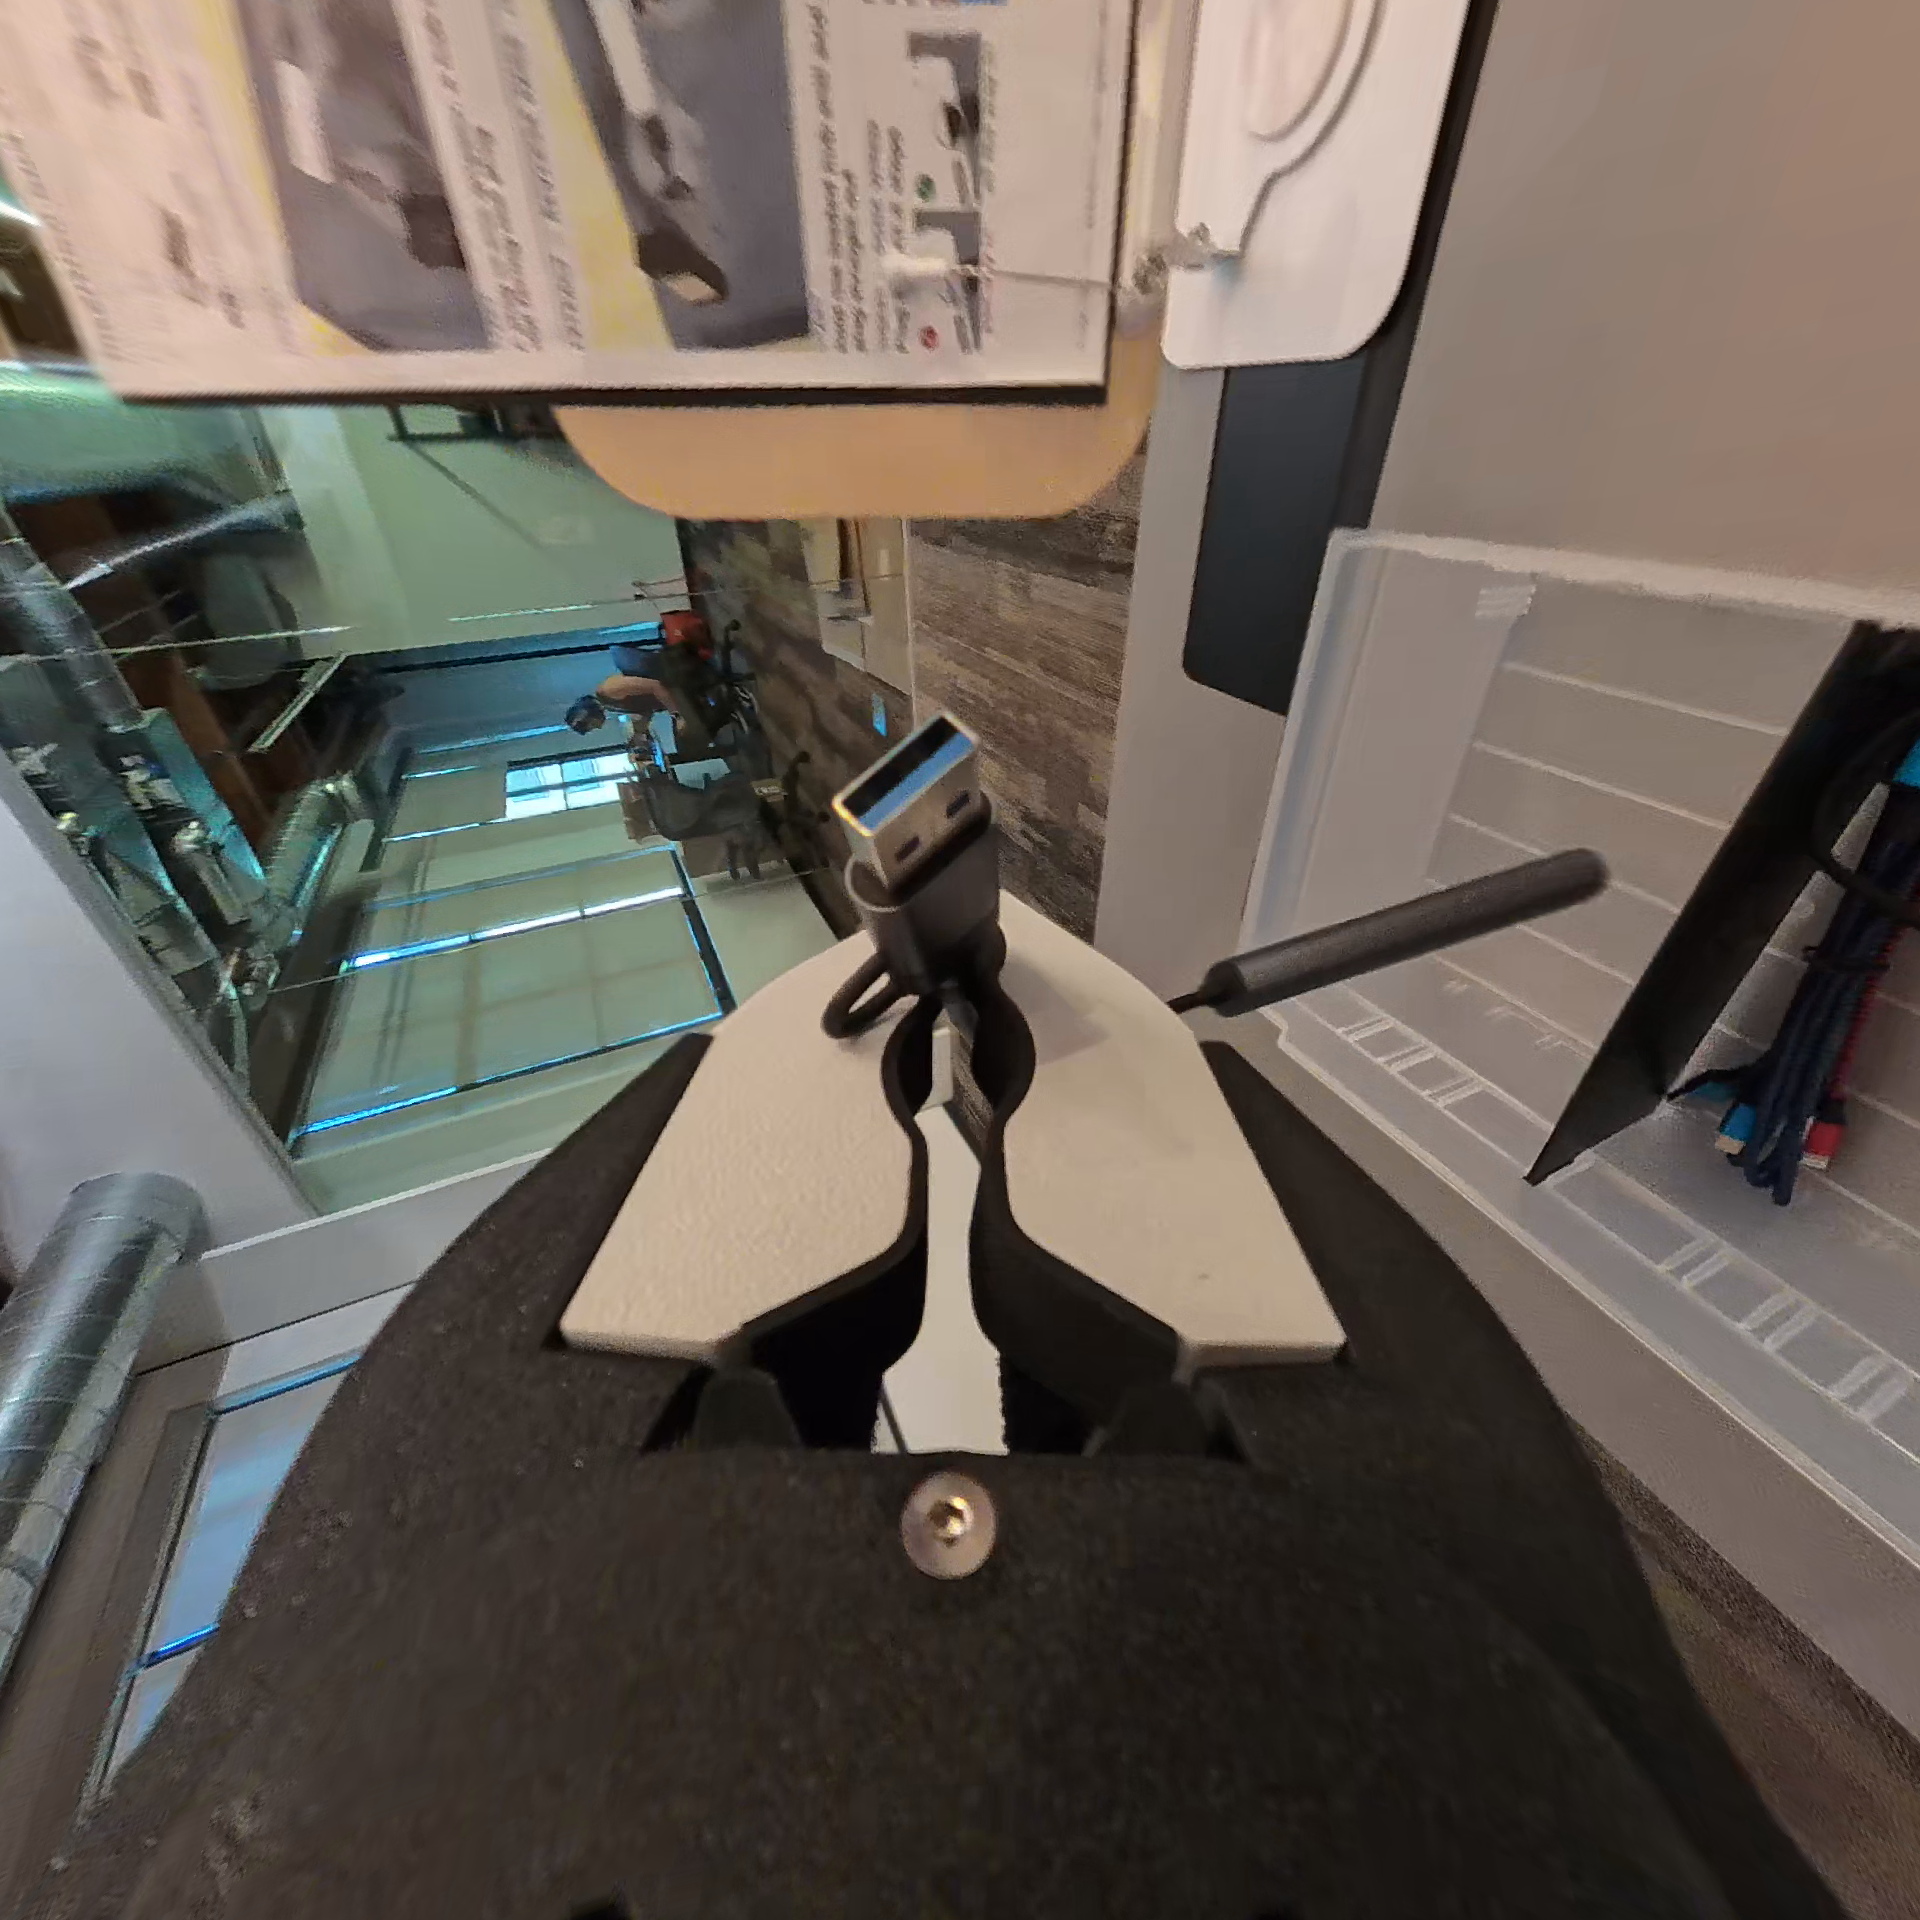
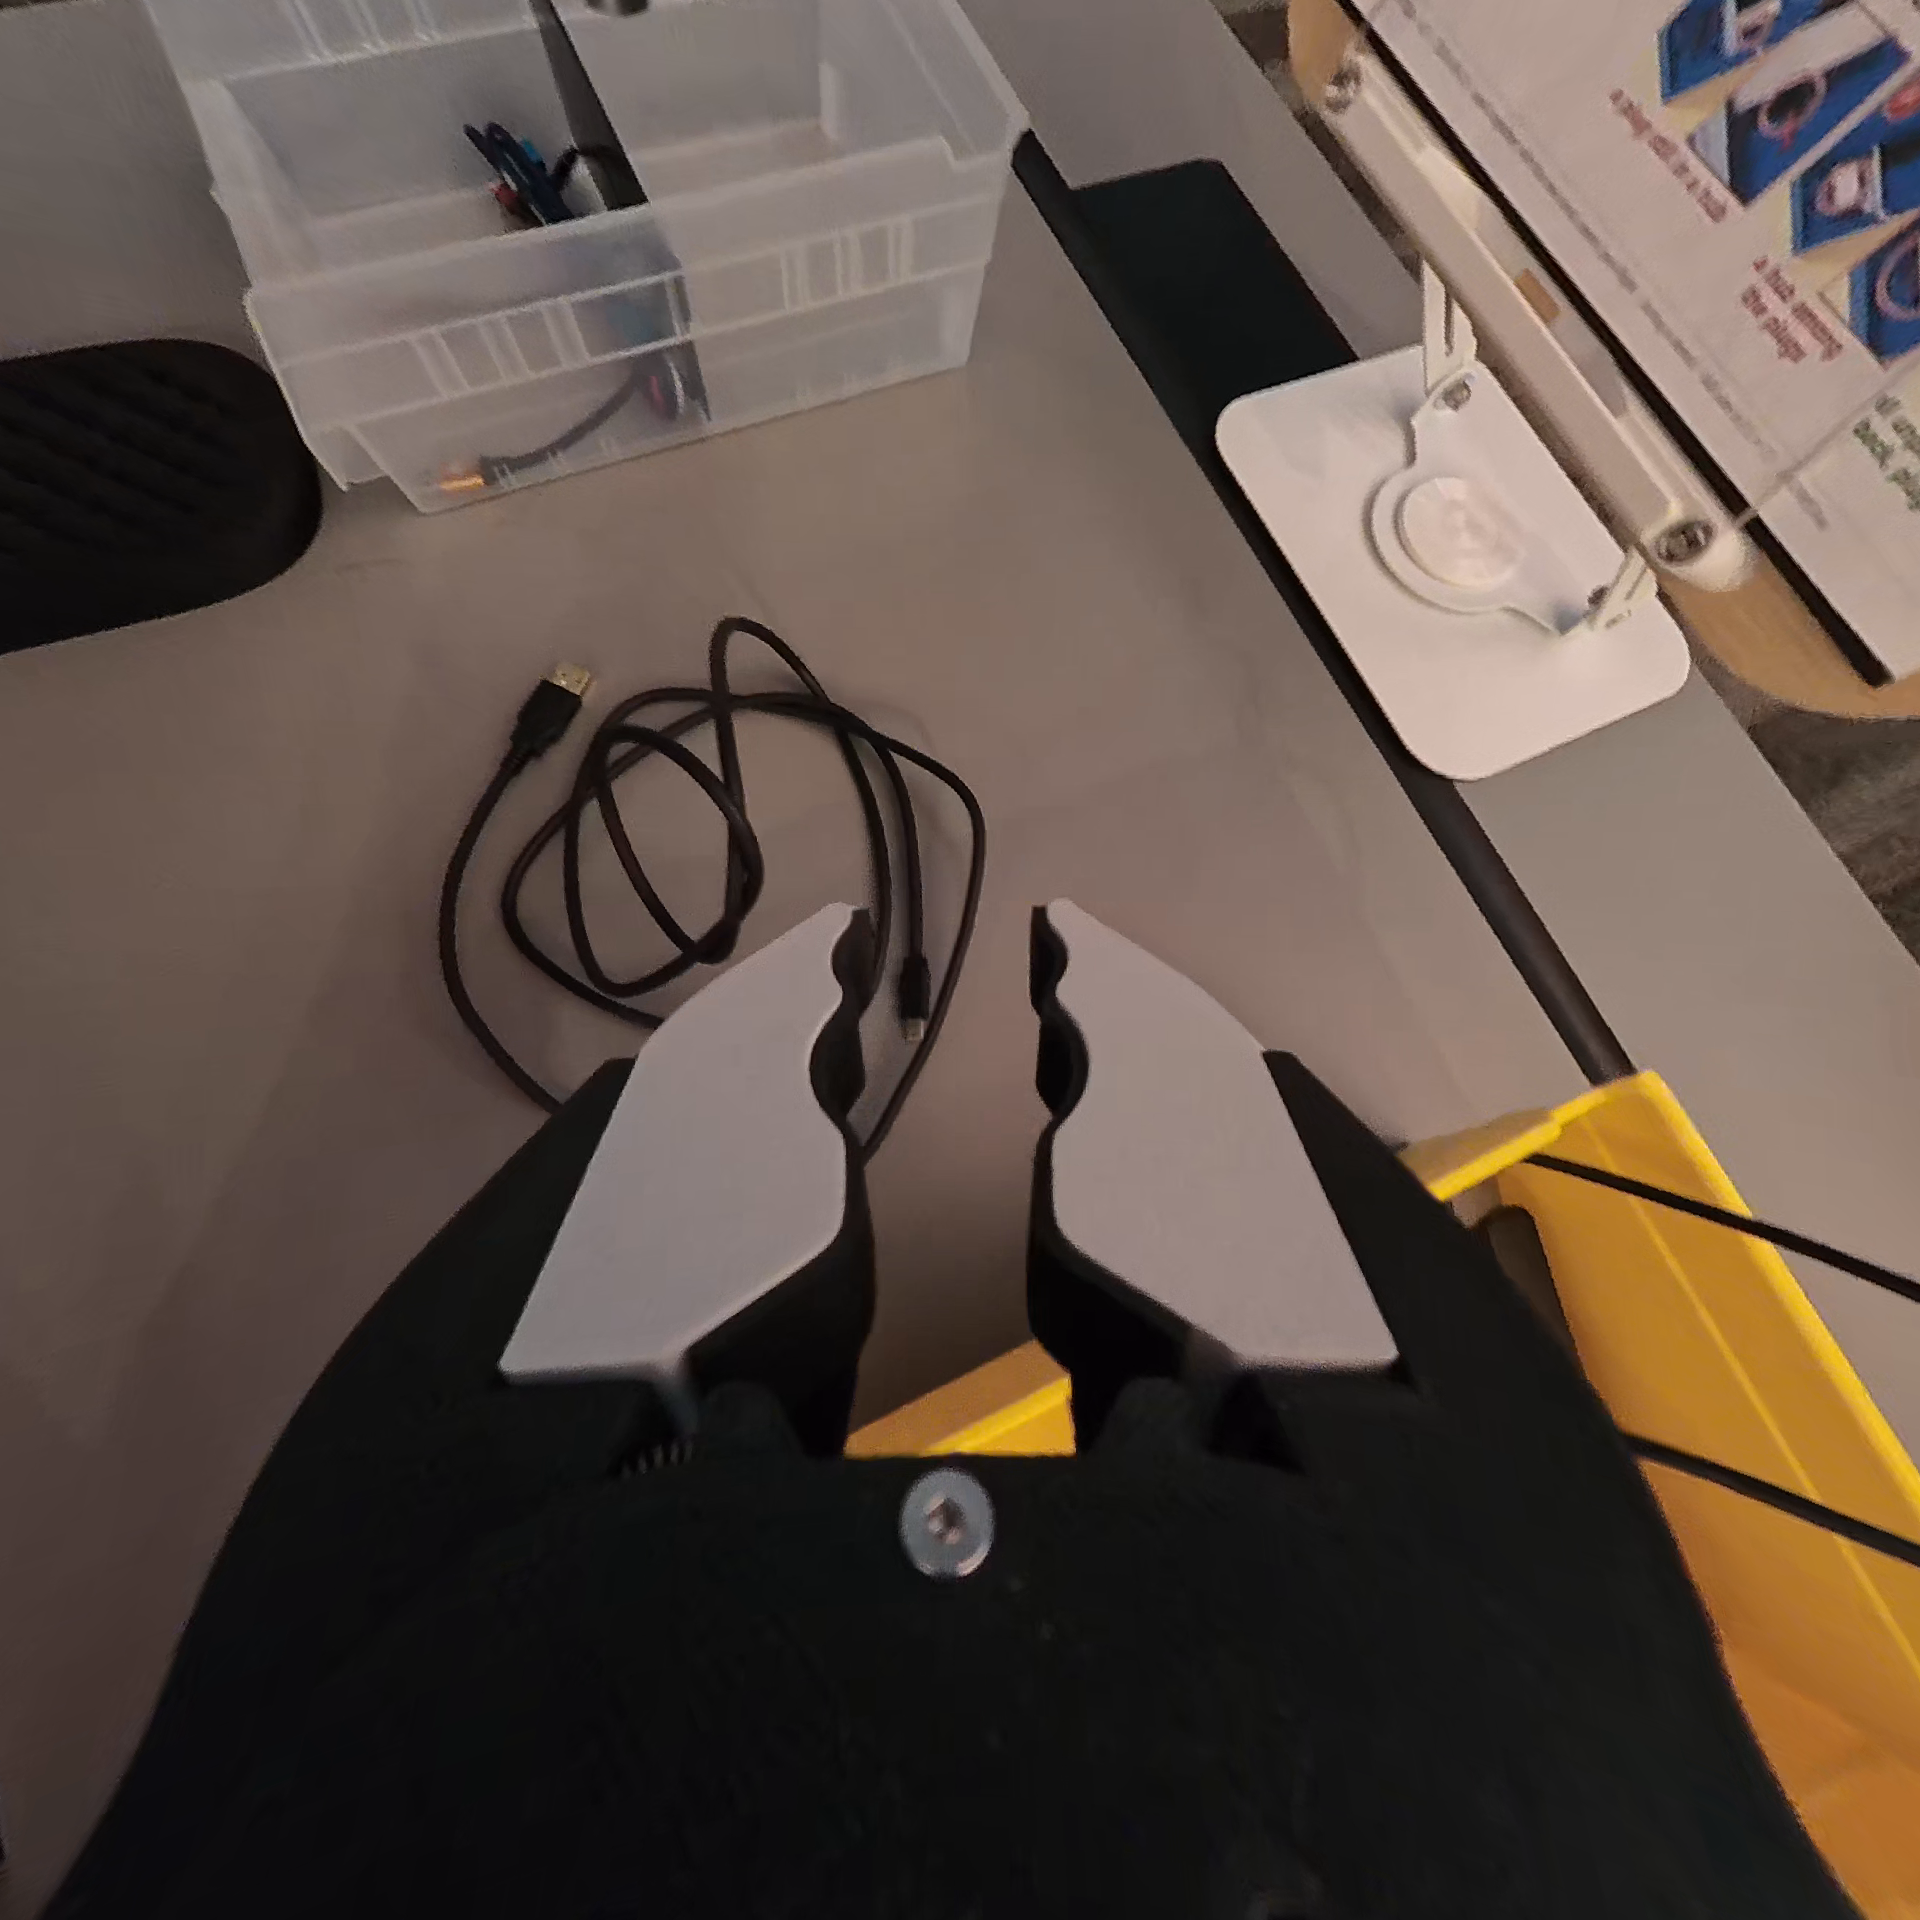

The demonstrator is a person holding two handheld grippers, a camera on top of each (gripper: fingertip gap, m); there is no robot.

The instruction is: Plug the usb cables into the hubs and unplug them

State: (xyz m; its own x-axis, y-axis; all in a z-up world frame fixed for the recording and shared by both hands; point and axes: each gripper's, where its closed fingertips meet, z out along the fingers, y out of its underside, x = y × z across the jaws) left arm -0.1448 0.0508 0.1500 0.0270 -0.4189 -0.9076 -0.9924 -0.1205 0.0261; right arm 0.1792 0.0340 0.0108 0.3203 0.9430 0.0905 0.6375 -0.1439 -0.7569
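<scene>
Two grippers: one clamped on a USB plug, one spread above a cable

Two views show different states. Seen from the left wrist, the left gripper (image 1: pixel 951 1003) has its jaws drawn nearly together, pinching the grey body of a USB plug (image 1: pixel 920 831) near the tips. The plug's metal end sticks out past the fingertips, tilted up and to the left, with a blue insert visible in its opening. A short black loop (image 1: pixel 862 1003) hangs off the plug body on the left side. Just beyond the right finger, a dark slim rod-like tool (image 1: pixel 1392 925) angles out over the rim of a clear plastic bin (image 1: pixel 1403 1226); what it is cannot be told. A bundle of blue and red cables (image 1: pixel 1829 1039) lies in that bin behind a black divider.

Seen from the right wrist, the right gripper (image 2: pixel 945 925) is spread wide with nothing between its fingers. It hovers over a grey table (image 2: pixel 260 1039), above a loosely coiled black USB cable (image 2: pixel 727 821). One large plug (image 2: pixel 556 701) lies at the coil's upper left; a small connector (image 2: pixel 912 997) rests between the fingertips' line of sight. A clear compartment bin (image 2: pixel 623 312) sits farther back, and a yellow bin (image 2: pixel 1662 1299) lies near right
</scene>
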